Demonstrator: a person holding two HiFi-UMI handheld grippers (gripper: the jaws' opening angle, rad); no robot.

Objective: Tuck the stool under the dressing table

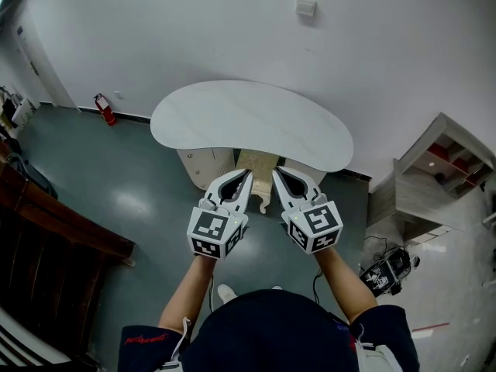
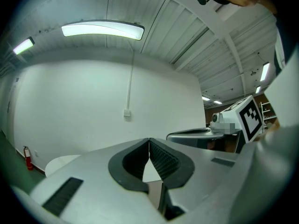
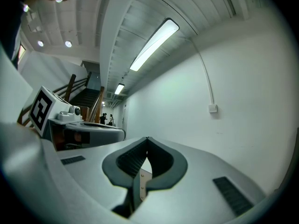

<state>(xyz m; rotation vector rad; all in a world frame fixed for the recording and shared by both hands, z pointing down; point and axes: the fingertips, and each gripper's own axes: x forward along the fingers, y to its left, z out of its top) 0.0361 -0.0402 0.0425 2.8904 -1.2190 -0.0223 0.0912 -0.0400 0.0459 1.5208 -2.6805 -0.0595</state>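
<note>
The white kidney-shaped dressing table stands against the far wall. Below its near edge shows the stool, with a beige seat and a curved white leg; the far part of the seat is hidden under the tabletop. My left gripper and right gripper are side by side and level. Both are shut and empty, with their tips over the stool's near edge. Whether they touch it I cannot tell. In the left gripper view the shut tips face the wall above the tabletop. The right gripper view shows shut tips too.
A white drawer unit sits under the table on the left. A red fire extinguisher stands by the wall. Dark wooden furniture lines the left side. An open shelf unit and a black device with cables are at the right.
</note>
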